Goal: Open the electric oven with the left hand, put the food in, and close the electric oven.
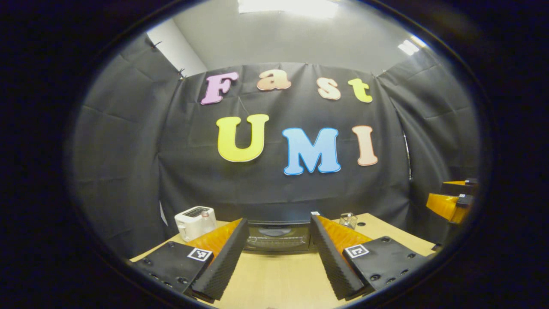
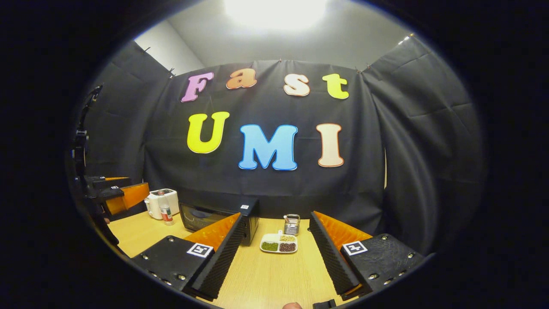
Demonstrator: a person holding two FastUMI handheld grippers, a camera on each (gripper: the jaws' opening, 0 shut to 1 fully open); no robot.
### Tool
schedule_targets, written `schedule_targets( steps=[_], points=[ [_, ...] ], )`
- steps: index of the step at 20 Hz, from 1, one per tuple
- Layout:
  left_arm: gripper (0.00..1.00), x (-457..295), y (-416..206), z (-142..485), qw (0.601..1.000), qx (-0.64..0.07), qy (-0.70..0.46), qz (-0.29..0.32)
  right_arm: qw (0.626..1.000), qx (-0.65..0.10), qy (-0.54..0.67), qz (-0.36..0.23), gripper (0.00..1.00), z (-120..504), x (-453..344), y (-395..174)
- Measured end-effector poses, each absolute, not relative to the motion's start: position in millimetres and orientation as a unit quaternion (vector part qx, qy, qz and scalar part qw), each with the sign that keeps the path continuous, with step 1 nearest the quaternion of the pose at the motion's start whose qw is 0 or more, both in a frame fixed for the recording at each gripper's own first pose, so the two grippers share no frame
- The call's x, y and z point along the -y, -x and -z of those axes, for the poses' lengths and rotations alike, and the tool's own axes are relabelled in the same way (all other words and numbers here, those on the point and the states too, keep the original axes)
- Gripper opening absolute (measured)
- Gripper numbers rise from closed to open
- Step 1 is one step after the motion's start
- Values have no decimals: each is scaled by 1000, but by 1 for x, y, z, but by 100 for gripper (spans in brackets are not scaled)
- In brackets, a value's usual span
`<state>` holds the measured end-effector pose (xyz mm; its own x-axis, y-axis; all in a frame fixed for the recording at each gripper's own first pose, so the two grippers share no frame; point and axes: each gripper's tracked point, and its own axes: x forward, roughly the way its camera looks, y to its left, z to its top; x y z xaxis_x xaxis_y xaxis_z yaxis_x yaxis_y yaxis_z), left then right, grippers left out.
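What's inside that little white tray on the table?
The white tray has compartments holding piles of small bits: green ones on the left, dark reddish-brown ones on the right, and pale yellowish ones at the back. They are too small to name. Whatever lies under the piles is covered.

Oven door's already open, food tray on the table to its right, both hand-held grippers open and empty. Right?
Not quite: the oven door is shut, as the left gripper view shows head-on. The rest holds: the food tray lies on the table to the oven's right, and both the left hand-held gripper and the right hand-held gripper are open and empty.
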<state>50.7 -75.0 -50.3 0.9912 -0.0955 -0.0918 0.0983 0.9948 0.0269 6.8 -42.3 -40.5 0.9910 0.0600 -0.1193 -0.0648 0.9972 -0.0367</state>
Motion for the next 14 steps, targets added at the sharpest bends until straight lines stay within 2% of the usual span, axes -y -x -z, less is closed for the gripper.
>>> schedule_targets(
  steps=[8,9,10,14],
  points=[
    [100,54,-13,29,998,-29,-6,57,999,-26,2,-21,95,17,27,11],
    [90,50,-10,33,998,-35,0,60,999,-26,0,-21,94,18,23,12],
    [100,46,-6,32,997,-33,4,63,999,-25,-2,-20,95,16,18,12],
    [100,24,-6,24,998,-24,-2,57,999,-30,-8,-19,95,16,3,12]
  ],
)
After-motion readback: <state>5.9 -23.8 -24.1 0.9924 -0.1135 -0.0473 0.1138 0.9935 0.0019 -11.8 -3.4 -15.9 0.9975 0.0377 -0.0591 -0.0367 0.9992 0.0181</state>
